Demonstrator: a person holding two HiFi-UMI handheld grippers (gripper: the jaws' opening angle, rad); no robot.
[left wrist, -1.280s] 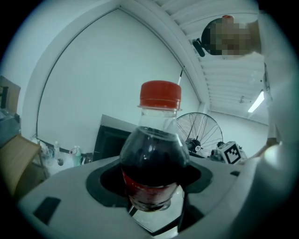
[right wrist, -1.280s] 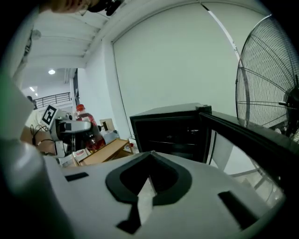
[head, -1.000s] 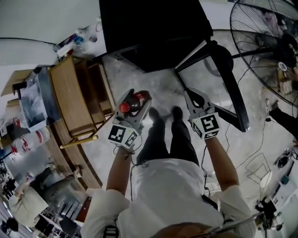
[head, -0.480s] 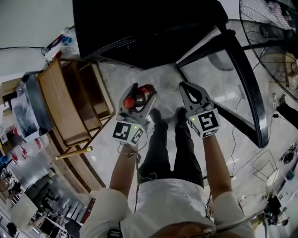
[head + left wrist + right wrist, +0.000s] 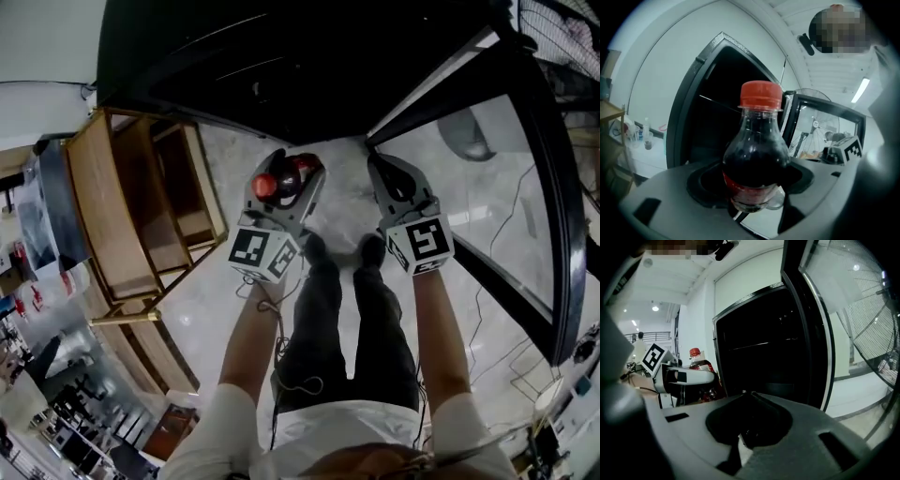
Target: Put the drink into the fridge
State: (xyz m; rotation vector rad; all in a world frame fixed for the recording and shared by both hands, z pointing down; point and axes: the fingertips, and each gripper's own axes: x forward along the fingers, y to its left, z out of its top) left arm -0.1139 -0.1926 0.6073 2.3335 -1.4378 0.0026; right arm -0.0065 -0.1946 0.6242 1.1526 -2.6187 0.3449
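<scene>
Now, left gripper (image 5: 292,172): jaws wide, clamped round drink bottle (image 5: 757,154)
right gripper (image 5: 747,397): jaws together, empty
bottle axis: upright, red cap (image 5: 761,95) on top

Room with a pale glossy floor (image 5: 211,295) and white wall (image 5: 42,47)
A wooden shelf unit (image 5: 94,206) is seen at the left of the frame, a wire fan (image 5: 562,37) at the upper right.

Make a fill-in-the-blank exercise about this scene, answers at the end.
1. The left gripper holds a bottle of dark drink whose cap is ___.
2. The right gripper has its jaws together and holds ___.
3. The glass door of the black fridge stands ___.

Missing words: red; nothing; open
</scene>
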